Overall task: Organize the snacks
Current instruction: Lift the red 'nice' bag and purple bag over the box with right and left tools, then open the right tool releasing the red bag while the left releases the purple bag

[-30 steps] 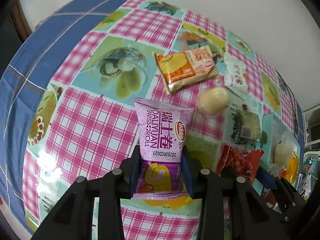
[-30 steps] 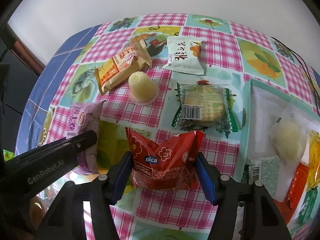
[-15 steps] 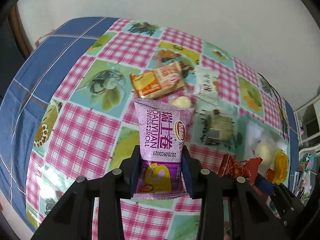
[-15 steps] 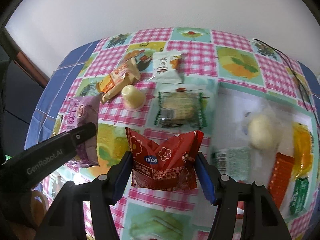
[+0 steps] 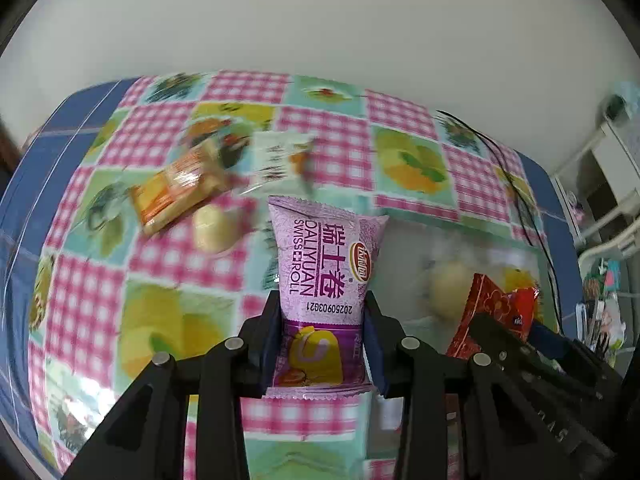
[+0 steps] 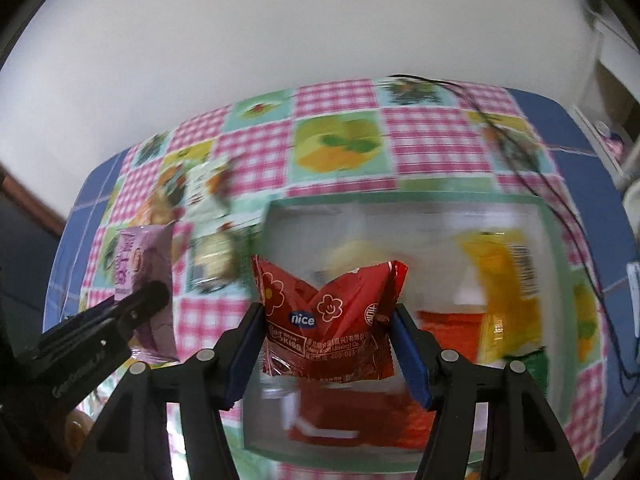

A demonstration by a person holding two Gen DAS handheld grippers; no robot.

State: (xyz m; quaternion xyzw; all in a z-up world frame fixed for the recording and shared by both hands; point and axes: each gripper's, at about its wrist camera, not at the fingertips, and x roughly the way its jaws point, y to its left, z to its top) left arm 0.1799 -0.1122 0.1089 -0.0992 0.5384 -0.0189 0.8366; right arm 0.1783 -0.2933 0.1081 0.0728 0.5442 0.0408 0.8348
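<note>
The left hand-held gripper (image 5: 322, 344) clamps a purple Swiss-roll packet (image 5: 325, 280) upright above the checked desk (image 5: 328, 140). Only its view shows the orange packet (image 5: 176, 196) at ten o'clock, badly blurred. The right hand-held gripper (image 6: 328, 344) pinches a red "nice" packet (image 6: 328, 316) over the clear tray (image 6: 552, 216). Only that view shows the tray's yellow packet (image 6: 504, 292), at three o'clock; the other contents are perhaps more wrappers, too smeared to name.

Each gripper (image 5: 322, 344) (image 6: 328, 344) is matte black with silver screw heads, blue inner pads, and faint white lettering along one arm.
</note>
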